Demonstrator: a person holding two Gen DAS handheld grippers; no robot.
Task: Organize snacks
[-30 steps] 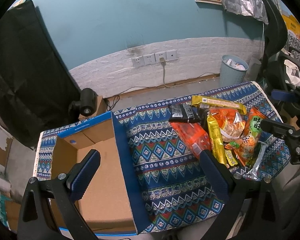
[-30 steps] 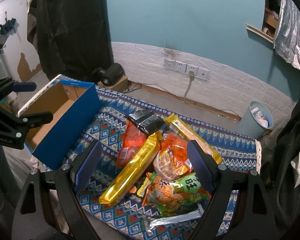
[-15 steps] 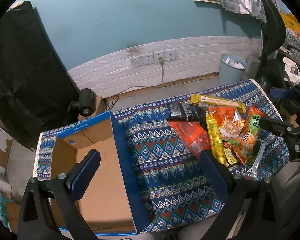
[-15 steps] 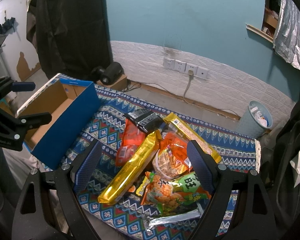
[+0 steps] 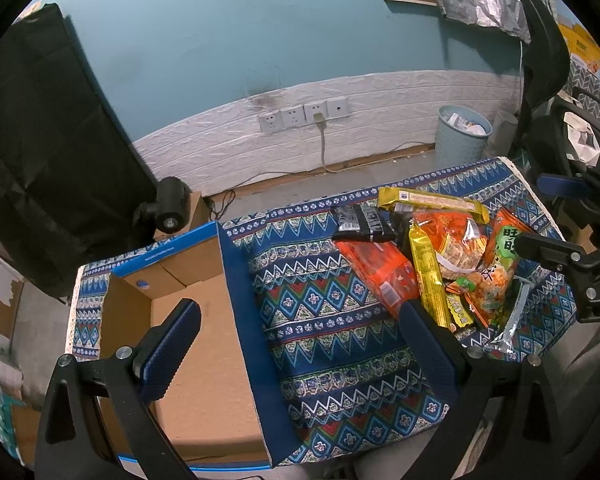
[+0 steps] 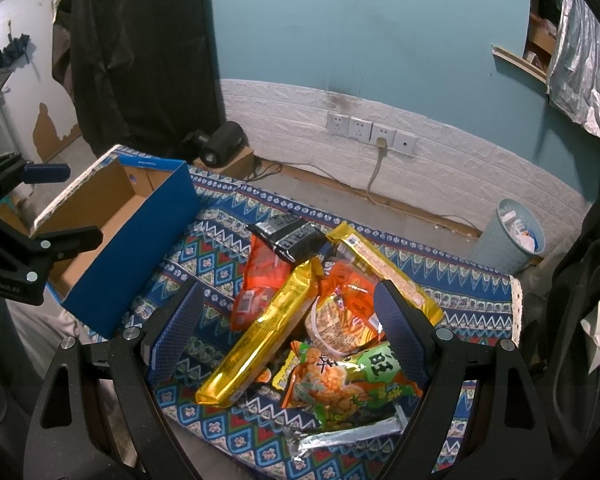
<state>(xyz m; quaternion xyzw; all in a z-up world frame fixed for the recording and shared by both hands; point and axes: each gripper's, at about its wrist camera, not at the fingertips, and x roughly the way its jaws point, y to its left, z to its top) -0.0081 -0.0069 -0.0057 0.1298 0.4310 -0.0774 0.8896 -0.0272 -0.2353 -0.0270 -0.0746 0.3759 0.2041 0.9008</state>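
The left gripper (image 5: 300,344) hangs above the near edge of the patterned tablecloth (image 5: 312,308) with its jaws spread wide and nothing between them. Under its left finger (image 5: 170,344) lies the open cardboard box (image 5: 204,336), blue on the outside, whose right wall runs up between the two fingers. The snack pile sits ahead and to the right of this gripper, just beyond its right finger (image 5: 428,344); nearest that finger are the red-orange packet (image 5: 374,270) and a long yellow packet (image 5: 430,280). The right gripper (image 6: 288,328) is also wide open and empty, poised directly over the pile. Between its fingers lie the long gold packet (image 6: 264,330), a clear bag of orange sticks (image 6: 340,316) and, closest to the camera, the green-and-orange bag (image 6: 348,384). A silver foil packet (image 6: 340,436) lies below that, at the cloth's near edge. A black packet (image 6: 290,236) sits farther ahead, and the box (image 6: 132,240) is well off to this gripper's left.
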